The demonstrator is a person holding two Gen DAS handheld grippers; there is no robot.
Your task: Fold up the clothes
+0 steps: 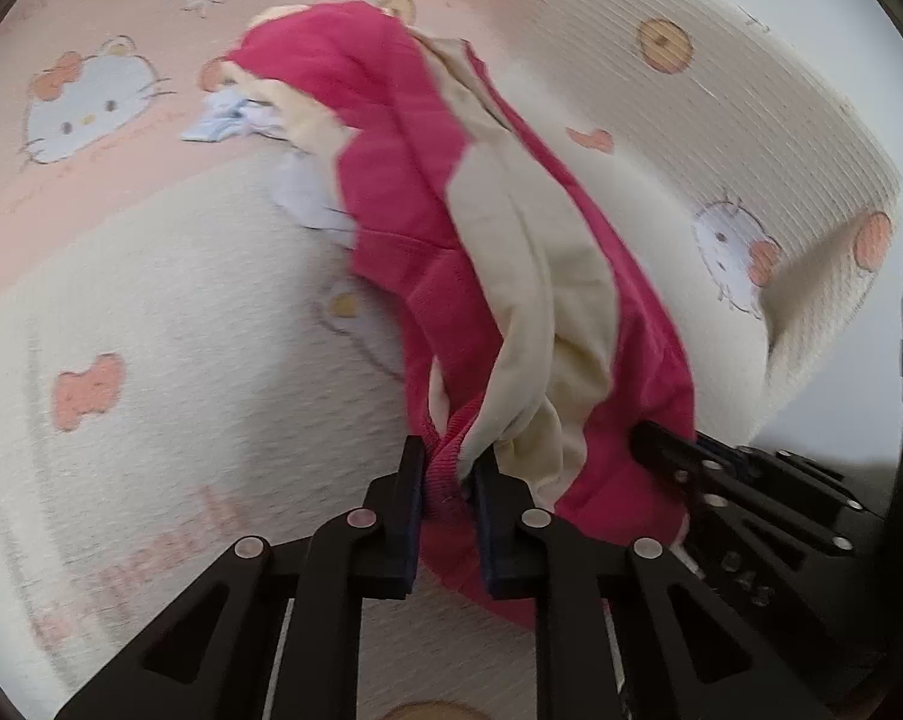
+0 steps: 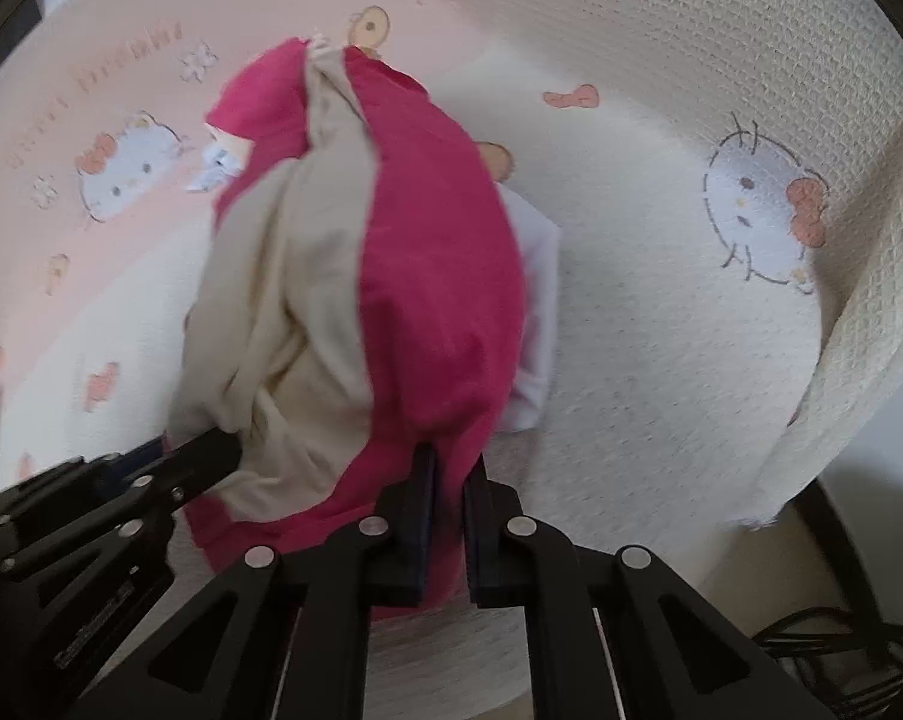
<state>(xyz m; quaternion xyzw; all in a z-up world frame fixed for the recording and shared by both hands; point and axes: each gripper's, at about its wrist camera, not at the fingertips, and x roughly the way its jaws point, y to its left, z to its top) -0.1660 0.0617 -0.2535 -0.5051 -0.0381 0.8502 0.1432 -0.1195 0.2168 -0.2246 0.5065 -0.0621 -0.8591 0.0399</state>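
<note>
Left gripper [image 1: 448, 468]: clamped on ribbed pink hem, lower centre of left view | Right gripper [image 2: 449, 474]: clamped on pink fabric edge, lower centre of right view | Pink-and-cream garment [image 1: 427, 180]: bunched, stretching from both grippers toward upper left | Support: cartoon-cat blanket [image 1: 151, 312] beneath; white cloth [image 2: 538, 312] under garment.

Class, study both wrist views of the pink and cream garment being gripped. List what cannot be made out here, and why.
- What kind of garment it is: bunched, blurred in both views.
- Pale blue-white item: mostly under the garment in the left wrist view; unidentifiable.
- Pink lettering on the blanket: smeared by blur and fisheye.
- The hands holding the left gripper and right gripper: outside both views.
</note>
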